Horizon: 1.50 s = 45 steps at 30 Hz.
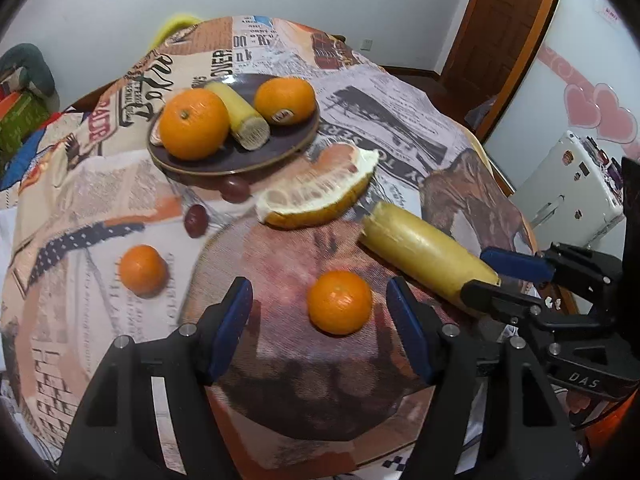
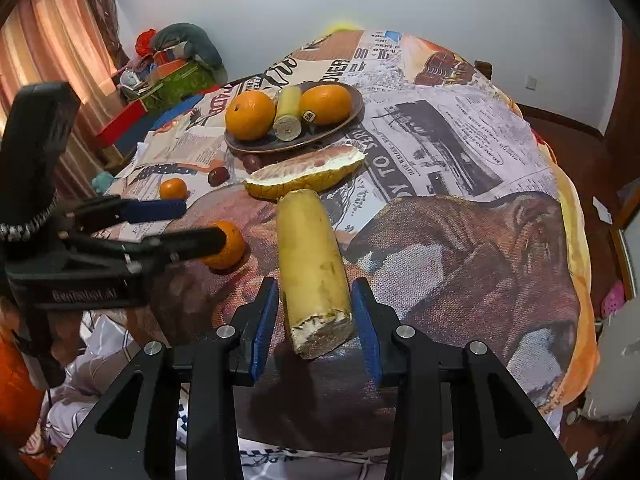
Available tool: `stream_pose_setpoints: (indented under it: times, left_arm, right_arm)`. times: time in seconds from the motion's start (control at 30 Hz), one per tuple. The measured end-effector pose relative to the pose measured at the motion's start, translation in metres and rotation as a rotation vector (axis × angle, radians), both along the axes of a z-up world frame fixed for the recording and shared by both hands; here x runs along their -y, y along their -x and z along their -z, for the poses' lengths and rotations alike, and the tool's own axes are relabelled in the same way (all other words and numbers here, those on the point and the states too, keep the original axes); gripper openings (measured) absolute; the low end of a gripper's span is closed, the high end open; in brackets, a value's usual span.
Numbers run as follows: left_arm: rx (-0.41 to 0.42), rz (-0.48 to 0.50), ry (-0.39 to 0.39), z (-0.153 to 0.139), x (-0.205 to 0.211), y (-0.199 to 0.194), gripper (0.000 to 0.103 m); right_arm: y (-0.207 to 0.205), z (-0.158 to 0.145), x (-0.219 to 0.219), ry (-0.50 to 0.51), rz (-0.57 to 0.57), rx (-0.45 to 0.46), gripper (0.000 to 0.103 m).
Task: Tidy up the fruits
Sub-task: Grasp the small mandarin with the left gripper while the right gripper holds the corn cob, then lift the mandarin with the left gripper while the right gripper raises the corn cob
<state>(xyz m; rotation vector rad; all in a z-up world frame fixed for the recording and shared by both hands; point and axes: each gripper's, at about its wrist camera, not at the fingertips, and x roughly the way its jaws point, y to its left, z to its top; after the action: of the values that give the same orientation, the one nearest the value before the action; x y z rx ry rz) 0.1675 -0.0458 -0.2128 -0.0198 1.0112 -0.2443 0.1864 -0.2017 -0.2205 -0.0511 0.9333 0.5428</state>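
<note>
A dark plate (image 1: 288, 148) (image 2: 352, 112) at the far side holds two oranges (image 1: 194, 124) (image 1: 285, 100) and a short yellow stalk piece (image 1: 240, 114). A pomelo wedge (image 1: 320, 192) (image 2: 308, 172) lies in front of it. A long yellow stalk piece (image 1: 424, 252) (image 2: 312, 256) lies on the cloth. My right gripper (image 2: 314, 320) (image 1: 486, 276) is open with its near end between the jaws, not touching. My left gripper (image 1: 320, 320) (image 2: 200, 224) is open around a small mandarin (image 1: 340, 302) (image 2: 230, 246). Another mandarin (image 1: 142, 270) (image 2: 173, 189) lies to the left.
Two dark grapes (image 1: 196, 220) (image 1: 235, 189) lie beside the plate. The printed cloth (image 1: 400, 128) covers a round table. Boxes and clutter (image 2: 168, 68) stand far left, a white case (image 1: 568, 184) to the right.
</note>
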Motion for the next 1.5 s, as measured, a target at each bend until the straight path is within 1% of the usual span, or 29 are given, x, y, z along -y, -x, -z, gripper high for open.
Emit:
stream_pose_setpoints:
  times: [0.07,0.13,0.3,0.47,0.53,0.63,0.87,1.17,1.5]
  left_arm:
    - [0.008,0.007,0.01,0.003,0.003,0.001,0.069]
    - [0.015,0.014,0.011,0.005,0.006,0.002,0.069]
    - [0.02,0.02,0.017,0.011,0.007,0.0,0.067]
    - [0.0,0.03,0.039,0.017,0.004,-0.001,0.052]
    - [-0.004,0.034,0.042,0.019,0.005,-0.001,0.046]
    - [-0.007,0.045,0.038,0.021,0.007,-0.001,0.037]
    - [0.008,0.041,0.053,0.017,0.001,0.0,0.037]
    - [0.079,-0.002,0.071,-0.008,-0.019,0.001,0.037]
    - [0.158,-0.046,0.072,-0.037,-0.039,-0.012,0.037]
  right_arm:
    - [-0.001,0.002,0.0,0.005,0.005,-0.001,0.04]
    - [-0.003,0.007,-0.002,0.031,0.008,0.001,0.043]
    - [-0.008,0.014,-0.004,0.01,0.004,-0.02,0.043]
    - [-0.009,0.017,-0.009,-0.013,-0.008,-0.006,0.043]
    - [-0.009,0.018,-0.007,-0.023,0.005,-0.004,0.038]
    - [-0.009,0.017,-0.002,-0.053,0.008,-0.02,0.037]
    - [-0.006,0.007,-0.004,-0.051,0.007,-0.012,0.035]
    - [-0.01,-0.023,0.002,-0.09,0.049,0.068,0.035]
    - [-0.023,-0.045,-0.003,-0.088,0.046,0.142,0.035]
